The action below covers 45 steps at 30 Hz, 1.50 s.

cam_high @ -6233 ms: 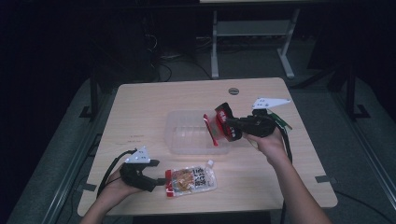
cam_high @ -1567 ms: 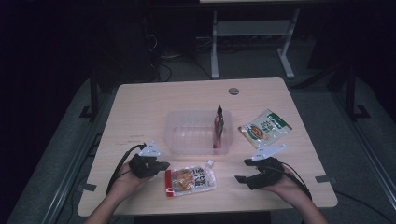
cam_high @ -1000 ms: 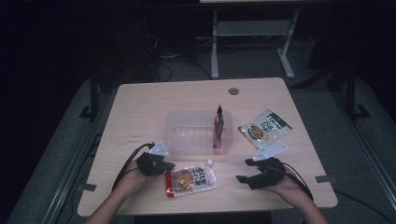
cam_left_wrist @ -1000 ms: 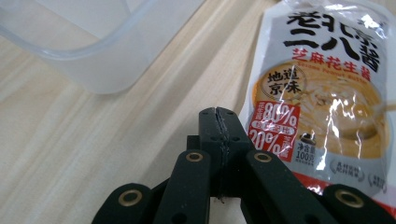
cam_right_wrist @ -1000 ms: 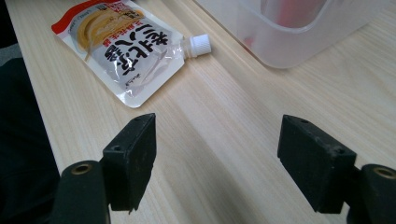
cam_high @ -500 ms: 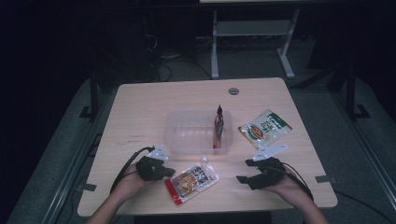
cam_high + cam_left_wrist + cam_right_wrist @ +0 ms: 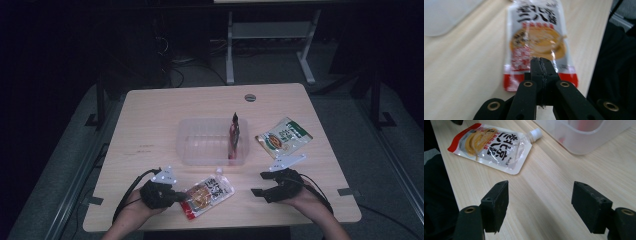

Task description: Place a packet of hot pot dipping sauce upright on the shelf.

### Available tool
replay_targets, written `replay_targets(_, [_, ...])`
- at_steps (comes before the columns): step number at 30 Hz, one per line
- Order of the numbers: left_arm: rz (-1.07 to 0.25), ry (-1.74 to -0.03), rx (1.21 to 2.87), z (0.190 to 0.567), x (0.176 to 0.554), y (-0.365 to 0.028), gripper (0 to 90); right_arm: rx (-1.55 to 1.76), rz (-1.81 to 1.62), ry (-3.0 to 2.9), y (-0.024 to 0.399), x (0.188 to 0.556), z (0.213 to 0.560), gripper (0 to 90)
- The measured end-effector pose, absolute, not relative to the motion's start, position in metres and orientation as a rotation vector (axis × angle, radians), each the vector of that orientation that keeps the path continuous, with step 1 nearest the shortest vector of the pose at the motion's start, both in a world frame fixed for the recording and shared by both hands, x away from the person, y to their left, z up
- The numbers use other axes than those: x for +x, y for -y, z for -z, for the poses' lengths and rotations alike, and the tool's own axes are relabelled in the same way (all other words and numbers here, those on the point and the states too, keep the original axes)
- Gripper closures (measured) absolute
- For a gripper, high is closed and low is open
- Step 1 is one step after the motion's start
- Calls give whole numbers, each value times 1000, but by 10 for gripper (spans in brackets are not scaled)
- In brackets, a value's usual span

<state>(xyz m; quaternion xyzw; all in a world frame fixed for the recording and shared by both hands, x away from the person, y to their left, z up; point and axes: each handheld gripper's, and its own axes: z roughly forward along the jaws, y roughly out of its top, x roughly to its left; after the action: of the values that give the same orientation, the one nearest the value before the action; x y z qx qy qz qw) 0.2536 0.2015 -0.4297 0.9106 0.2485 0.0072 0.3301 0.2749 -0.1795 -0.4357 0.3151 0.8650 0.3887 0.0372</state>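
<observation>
Spouted sauce pouch lying on the bench before the clear tub, left hand-held gripper clamping its red bottom edge, likely for lifting; right hand-held gripper resting with jaws apart

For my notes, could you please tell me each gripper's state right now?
Left gripper: closed on the spouted pouch.
Right gripper: open, holding nothing.

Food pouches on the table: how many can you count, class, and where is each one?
3. A spouted pouch lies near the front edge, clamped in the left gripper; a red pouch stands inside the clear container; a green pouch lies right of it.
</observation>
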Motion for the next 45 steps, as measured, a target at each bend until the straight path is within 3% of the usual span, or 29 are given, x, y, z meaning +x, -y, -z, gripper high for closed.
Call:
replay_targets(22, [30,-615,2480,449,262,-189,897,951,-1202,-2697,167,279,441,293])
replay_targets(45, [17,-611,2499,448,261,-187,898,906,-1281,-2794,104,317,450,295])
